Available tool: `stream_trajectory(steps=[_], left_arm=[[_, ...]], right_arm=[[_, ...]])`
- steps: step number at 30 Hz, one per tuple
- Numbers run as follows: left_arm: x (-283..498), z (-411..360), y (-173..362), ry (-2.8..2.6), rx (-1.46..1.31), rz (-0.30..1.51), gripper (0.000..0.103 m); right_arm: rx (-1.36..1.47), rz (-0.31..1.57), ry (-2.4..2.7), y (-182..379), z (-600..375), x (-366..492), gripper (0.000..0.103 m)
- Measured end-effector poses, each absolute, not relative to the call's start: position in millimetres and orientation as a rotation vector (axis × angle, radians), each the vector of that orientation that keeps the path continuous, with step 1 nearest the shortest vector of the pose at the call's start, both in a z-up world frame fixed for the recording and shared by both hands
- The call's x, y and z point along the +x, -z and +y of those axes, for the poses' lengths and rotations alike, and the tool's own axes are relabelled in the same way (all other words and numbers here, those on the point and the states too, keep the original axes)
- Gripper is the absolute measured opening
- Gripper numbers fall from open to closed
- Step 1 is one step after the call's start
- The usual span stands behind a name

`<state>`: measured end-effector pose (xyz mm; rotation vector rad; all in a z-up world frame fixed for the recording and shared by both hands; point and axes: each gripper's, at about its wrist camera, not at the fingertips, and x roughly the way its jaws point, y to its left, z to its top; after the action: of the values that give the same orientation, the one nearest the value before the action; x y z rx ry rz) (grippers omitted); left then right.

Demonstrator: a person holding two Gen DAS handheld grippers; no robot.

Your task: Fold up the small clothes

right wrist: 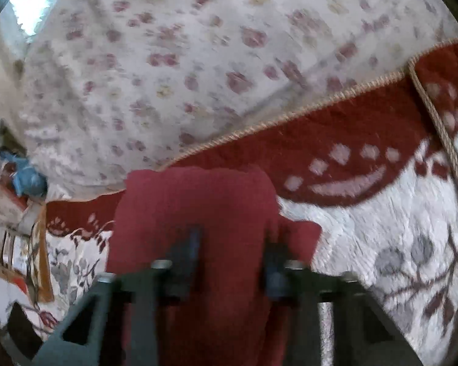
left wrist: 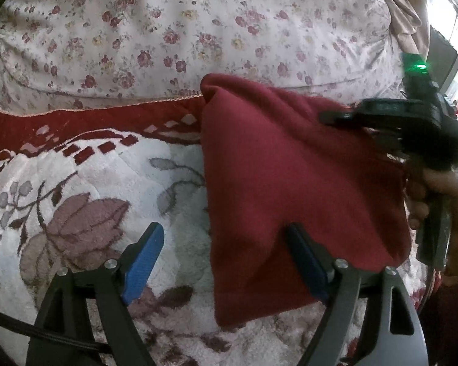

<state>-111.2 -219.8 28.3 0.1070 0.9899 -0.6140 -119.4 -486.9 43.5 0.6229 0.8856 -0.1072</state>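
Note:
A dark red cloth (left wrist: pixel 278 183) lies folded on a white and red floral blanket (left wrist: pixel 76 189). My left gripper (left wrist: pixel 226 250) is open, its blue pads (left wrist: pixel 143 259) apart; the right pad rests over the cloth's near edge, the left one over bare blanket. My right gripper (left wrist: pixel 336 117) shows at the right of the left wrist view, at the cloth's far right edge, held in a hand. In the blurred right wrist view the cloth (right wrist: pixel 195 207) lies between and under my right gripper (right wrist: pixel 233 250), whose fingers stand apart.
A floral bedsheet (left wrist: pixel 198 30) covers the bed behind the blanket. A braided trim (right wrist: pixel 436 116) edges the blanket. Clutter with a blue item (right wrist: pixel 27 177) sits at the far left of the right wrist view.

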Motion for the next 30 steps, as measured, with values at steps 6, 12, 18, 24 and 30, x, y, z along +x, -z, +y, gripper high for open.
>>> stream_trajectory(steps=[6,12,18,24,30], left_arm=[[-109.3,-223.5,-24.9,0.629,0.104,0.999,0.086],[-109.5,-219.2,-28.2,0.616,0.097,0.998,0.086],[-112.2,-220.6,-27.4,0.607,0.104,0.988,0.086],[-110.8,-221.3,-24.2,0.605,0.109,0.989,0.089],[-106.8,-219.9,-24.0,0.619,0.090,1.003,0.091]], right_arm=[[0.543,0.897,0.202,-34.7,-494.6,-138.8,0.023],[0.548,0.795,0.217,-71.7,-495.6,-150.0,0.055],[0.346,0.817,0.090,-102.2,-437.7,-130.4,0.055],[0.236,0.984,0.066,-62.1,-405.0,-66.7,0.054],[0.267,0.994,0.135,-34.0,-426.7,-59.5,0.041]])
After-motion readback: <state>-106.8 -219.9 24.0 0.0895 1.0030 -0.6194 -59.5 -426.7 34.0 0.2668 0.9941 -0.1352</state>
